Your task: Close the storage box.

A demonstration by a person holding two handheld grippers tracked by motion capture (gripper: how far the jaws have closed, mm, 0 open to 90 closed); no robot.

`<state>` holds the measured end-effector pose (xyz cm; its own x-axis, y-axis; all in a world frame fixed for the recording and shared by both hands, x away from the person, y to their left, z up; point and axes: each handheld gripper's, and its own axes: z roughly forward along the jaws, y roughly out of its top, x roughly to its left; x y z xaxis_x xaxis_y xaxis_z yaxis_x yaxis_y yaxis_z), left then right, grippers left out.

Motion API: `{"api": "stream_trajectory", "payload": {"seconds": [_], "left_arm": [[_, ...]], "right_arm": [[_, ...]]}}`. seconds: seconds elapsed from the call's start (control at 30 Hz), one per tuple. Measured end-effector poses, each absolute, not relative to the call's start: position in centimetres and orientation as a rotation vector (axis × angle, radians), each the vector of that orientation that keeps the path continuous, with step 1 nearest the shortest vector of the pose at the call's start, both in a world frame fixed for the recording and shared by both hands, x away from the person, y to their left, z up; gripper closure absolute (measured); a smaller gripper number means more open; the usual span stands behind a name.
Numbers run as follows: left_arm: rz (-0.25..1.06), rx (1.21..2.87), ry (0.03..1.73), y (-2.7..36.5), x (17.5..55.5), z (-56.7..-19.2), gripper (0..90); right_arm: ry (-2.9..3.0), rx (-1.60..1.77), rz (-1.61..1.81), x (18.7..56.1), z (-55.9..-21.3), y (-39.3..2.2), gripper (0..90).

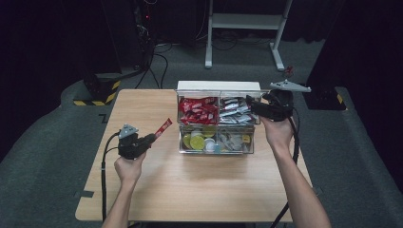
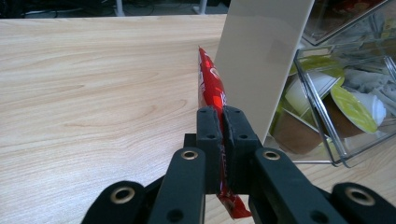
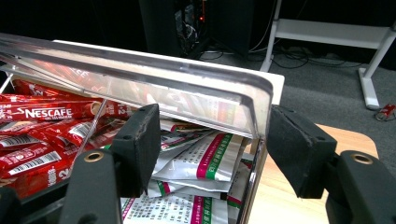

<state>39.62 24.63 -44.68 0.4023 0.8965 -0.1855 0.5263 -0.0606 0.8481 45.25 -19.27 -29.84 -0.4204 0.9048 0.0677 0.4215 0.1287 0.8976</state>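
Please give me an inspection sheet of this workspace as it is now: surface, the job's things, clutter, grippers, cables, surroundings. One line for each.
Surface: wooden table, bare around the box.
Job's things: clear organizer box with red sachets and white sachets in the far compartments, cups in the near ones; lid raised.
Clutter: nothing seen.
Grippers: left gripper shut on a red stick sachet, left of the box; right gripper open, jaws either side of the lid's edge.
Cables: one cable from each gripper.
Surroundings: grey floor, white frame, floor cables.
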Motion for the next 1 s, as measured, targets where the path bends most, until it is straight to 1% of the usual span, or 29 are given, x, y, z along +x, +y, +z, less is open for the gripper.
{"api": "stream_trajectory", "payload": {"seconds": [0.4,0.63,1.0], "left_arm": [[0.513,1.772,1.269,23.6,40.3,-46.0,86.3],[0.5,1.762,1.328,24.0,40.3,-47.9,86.2],[0.518,1.755,1.368,24.2,40.8,-49.0,85.7]], "right_arm": [[1.912,1.275,1.248,45.3,-29.7,-19.3,35.5],[1.918,1.272,1.246,45.4,-29.7,-19.3,35.6],[1.914,1.271,1.237,45.3,-29.7,-19.2,35.7]]}}
